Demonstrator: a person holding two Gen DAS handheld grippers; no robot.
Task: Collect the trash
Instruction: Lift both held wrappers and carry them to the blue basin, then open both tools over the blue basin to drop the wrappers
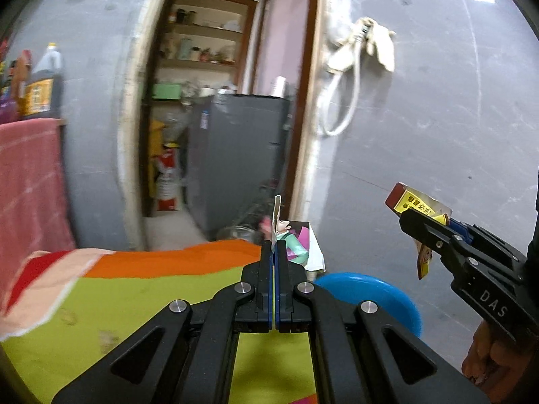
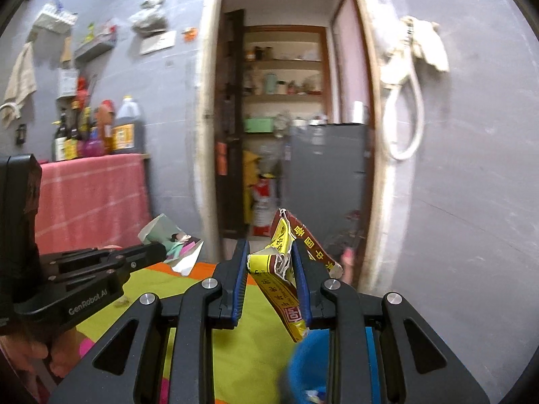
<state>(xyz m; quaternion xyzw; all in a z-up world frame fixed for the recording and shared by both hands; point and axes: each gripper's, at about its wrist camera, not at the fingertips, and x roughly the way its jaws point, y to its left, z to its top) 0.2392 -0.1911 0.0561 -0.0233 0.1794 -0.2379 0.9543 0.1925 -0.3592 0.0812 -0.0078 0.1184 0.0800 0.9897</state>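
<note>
Meanwhile left gripper (image 1: pixel 273 252) pinched cartoon paper scrap (image 1: pixel 293 239) thinly; right gripper (image 2: pixel 271 271) clamped torn yellow wrapper (image 2: pixel 286 289). Risk: paper could slip free before reaching near blue bin (image 1: pixel 370 289).

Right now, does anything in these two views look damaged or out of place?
Only the trash itself: the yellow and red packet in the right gripper is torn and crumpled, and the left gripper pinches a bent cartoon-printed paper. Nothing looks spilled.

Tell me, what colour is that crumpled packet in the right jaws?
Yellow and dark red packet, clearest in the right wrist view.
</note>
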